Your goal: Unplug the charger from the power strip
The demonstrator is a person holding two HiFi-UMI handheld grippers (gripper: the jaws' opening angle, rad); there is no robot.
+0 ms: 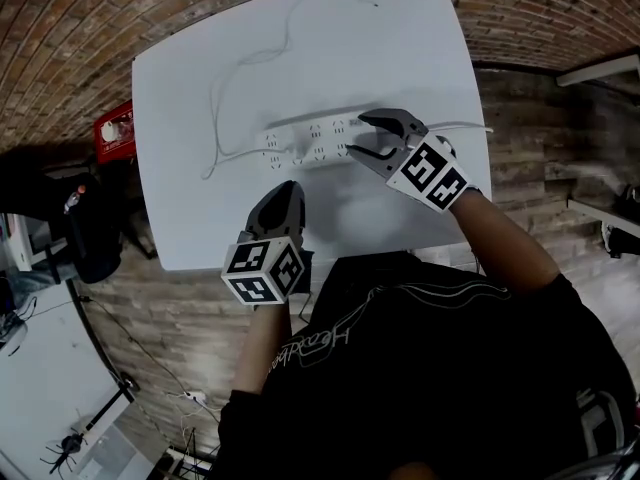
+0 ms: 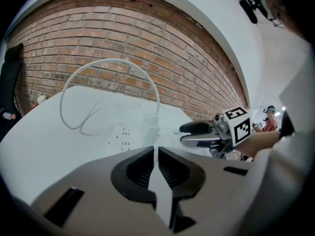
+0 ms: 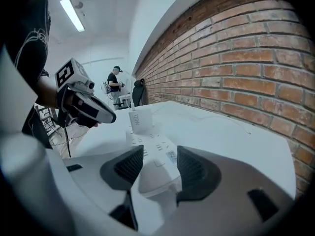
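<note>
Right gripper (image 3: 160, 170) jaws wide apart, straddling strip (image 3: 150, 139) end, pads seemingly not clamped; likely there to brace strip for pull. Charger (image 3: 137, 119) upright in strip, further along, beyond jaws. Left gripper (image 2: 155, 173) closed, empty, low near table (image 1: 190, 98) edge; charger ahead, apart.

This looks like a workroom or lab in a loft-like indoor space, not a home. A bare brick wall (image 3: 256, 58) runs along the far side of a plain white tabletop (image 1: 200, 188). The floor (image 1: 180, 318) is wooden planks, and a strip light (image 3: 72, 14) is fixed to the white ceiling. At the near left stands a second white table (image 1: 30, 368) with black cables (image 1: 62, 446) lying on it. Another person (image 3: 115, 82) stands far off along the brick wall.
</note>
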